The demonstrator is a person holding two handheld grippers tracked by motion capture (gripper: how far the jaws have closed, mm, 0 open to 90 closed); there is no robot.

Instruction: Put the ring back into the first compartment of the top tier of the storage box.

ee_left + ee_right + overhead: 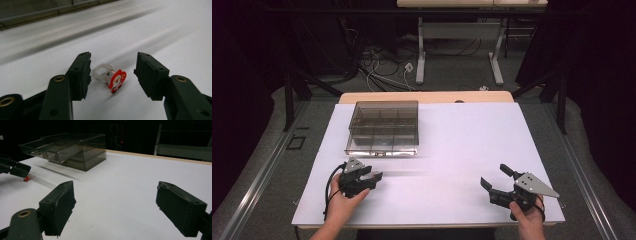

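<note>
Santa ring point(111, 77) dead ahead, sitting on the white table point(462, 150) right between my left gripper's point(112, 71) two black pads, just below the middle of the left gripper view. Pads stand apart on either side of it: the left-hand one is very close to the clear band, maybe brushing it, I can't tell, and the right-hand one is well clear of the red Santa charm. So nothing is clamped yet.

Ring lies on its side, and its long line runs from the clear band at upper left to the Santa face at lower right, slanting across the gap rather than straight along it. That's the thing to watch, I'd say: squeeze now and the pads meet band on one side and charm on the other, which could twist the ring instead of seizing it.

From above, my left gripper point(371, 177) sits at lower left of the frame, with the smoky compartment box point(383, 127) just beyond it toward upper centre. My right gripper point(499, 180) waits at lower right, jaws wide apart and holding nothing, well away from the ring. Left hand is clearly the nearer one, so this pick-up belongs to it.
</note>
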